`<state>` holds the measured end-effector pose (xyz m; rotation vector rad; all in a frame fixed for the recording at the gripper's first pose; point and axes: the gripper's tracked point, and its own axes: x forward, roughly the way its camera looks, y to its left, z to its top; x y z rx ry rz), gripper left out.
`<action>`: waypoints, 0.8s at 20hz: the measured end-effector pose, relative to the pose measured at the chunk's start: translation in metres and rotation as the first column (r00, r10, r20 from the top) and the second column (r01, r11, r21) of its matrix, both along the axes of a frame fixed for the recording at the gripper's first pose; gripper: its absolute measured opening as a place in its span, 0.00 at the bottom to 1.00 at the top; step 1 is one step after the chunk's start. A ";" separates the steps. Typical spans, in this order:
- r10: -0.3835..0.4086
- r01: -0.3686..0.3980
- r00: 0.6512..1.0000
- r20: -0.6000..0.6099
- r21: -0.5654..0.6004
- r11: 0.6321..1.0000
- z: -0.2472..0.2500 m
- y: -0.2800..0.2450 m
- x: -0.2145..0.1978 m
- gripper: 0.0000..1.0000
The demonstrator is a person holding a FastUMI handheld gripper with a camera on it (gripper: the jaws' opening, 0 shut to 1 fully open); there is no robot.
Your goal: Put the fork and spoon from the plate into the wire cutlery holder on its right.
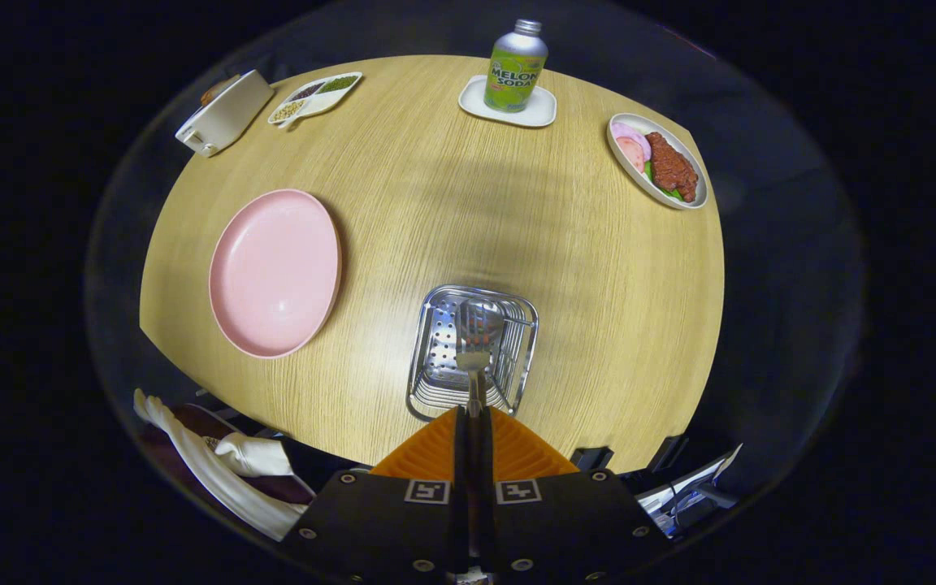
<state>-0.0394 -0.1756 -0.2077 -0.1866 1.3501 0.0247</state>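
Observation:
My gripper [472,416] is shut on the thin handle of a metal fork [474,345]. The fork points forward and down, with its tines inside the wire cutlery holder [435,361] just ahead of my fingers. A rounded spoon bowl [491,313] shows right beside the fork's tines in the holder; I cannot tell whether its handle is also between my fingers. The pink plate [273,272] lies to the left of the holder with nothing on it.
Beyond the holder, a green soda bottle [517,69] stands on a white coaster. A dish of meat and vegetables [659,162] sits far right, a divided snack dish [318,96] and a white box [224,114] far left. A white-sleeved arm [216,471] is below the table's near edge.

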 end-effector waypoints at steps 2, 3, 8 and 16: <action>-0.024 0.024 1.000 -0.007 0.004 1.000 -0.006 0.000 0.005 0.06; -0.035 0.035 0.999 -0.003 0.007 0.999 -0.007 0.000 0.007 0.06; -0.078 0.072 0.992 0.096 0.061 0.996 0.007 0.005 0.017 0.26; -0.163 0.100 0.909 0.383 0.179 0.979 0.071 0.043 0.051 1.00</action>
